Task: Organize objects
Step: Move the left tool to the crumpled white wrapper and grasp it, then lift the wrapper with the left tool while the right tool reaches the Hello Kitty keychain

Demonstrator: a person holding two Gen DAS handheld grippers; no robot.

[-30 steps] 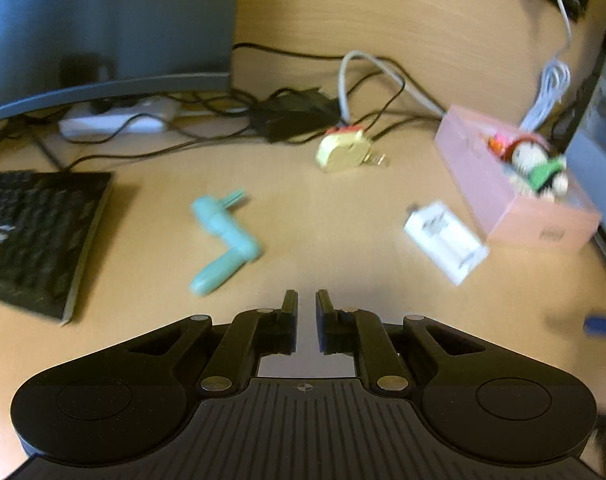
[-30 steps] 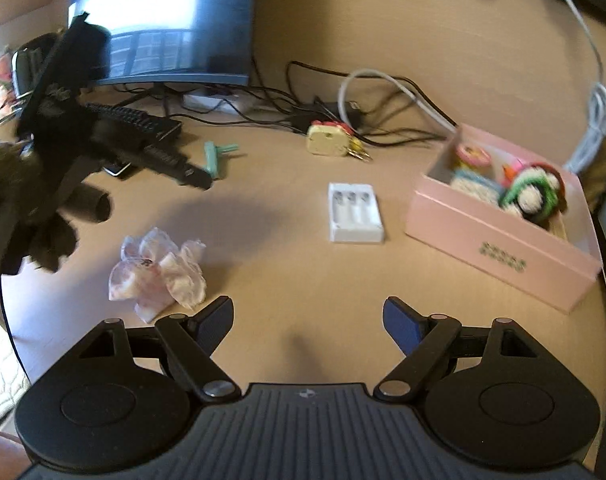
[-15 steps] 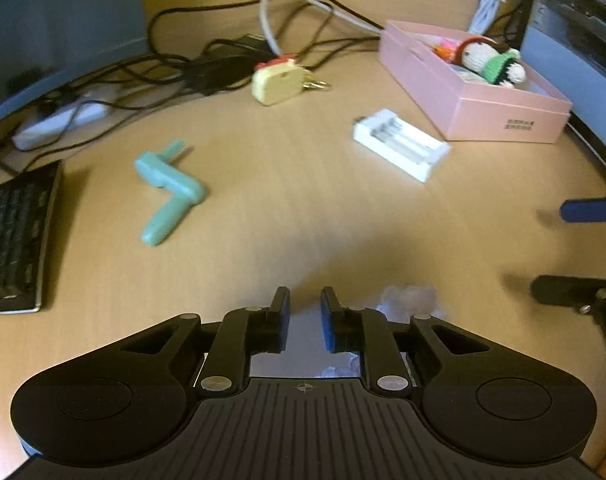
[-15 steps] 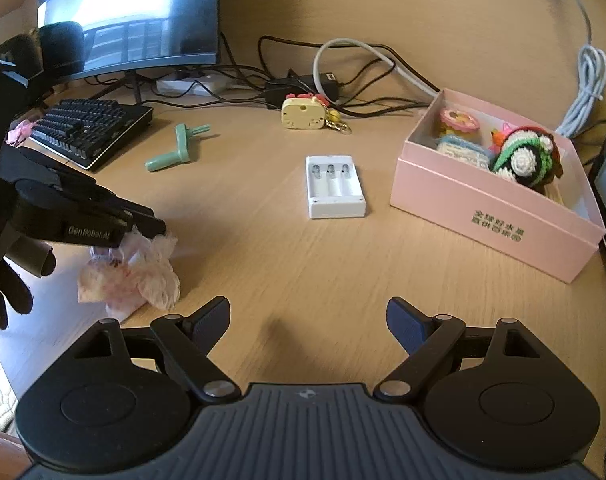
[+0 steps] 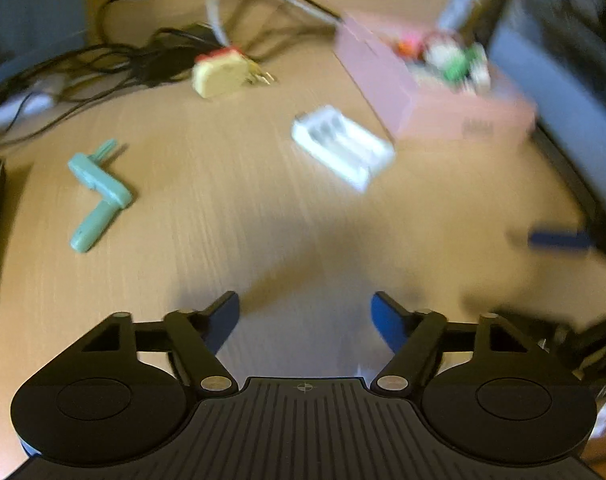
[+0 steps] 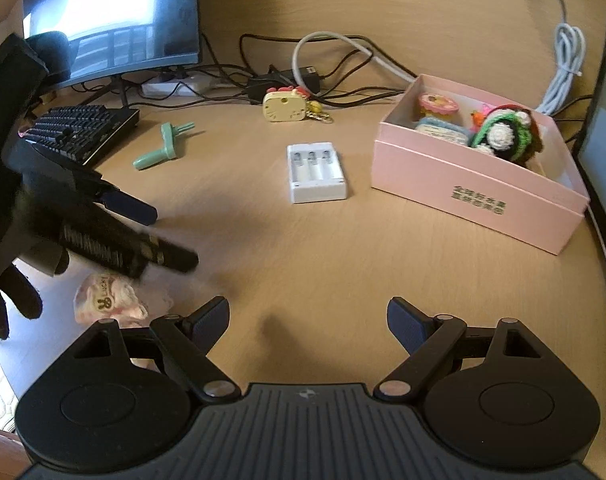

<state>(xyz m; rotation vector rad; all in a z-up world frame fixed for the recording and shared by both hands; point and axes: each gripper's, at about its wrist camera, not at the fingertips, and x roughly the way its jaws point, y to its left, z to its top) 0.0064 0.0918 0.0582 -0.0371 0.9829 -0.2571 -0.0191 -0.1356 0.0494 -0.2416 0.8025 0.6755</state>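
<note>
My left gripper (image 5: 305, 312) and right gripper (image 6: 307, 318) both have their fingers spread wide, holding nothing. On the desk (image 6: 303, 252), the white battery charger (image 6: 316, 172) lies just beside the pink box (image 6: 479, 184); the pink frilly pouch (image 6: 109, 300) sits under my left gripper.

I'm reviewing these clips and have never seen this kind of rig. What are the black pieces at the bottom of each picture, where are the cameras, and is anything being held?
No robot: a person holds a two-finger gripper in each hand, each with a camera looking along its fingers. The left gripper and right gripper are both open and hold nothing. On the wooden desk lie a white battery charger, a mint-green crank handle, a yellow cat-shaped keychain, a crumpled pink-white wrapper and an open pink cardboard box of small toys.
</note>
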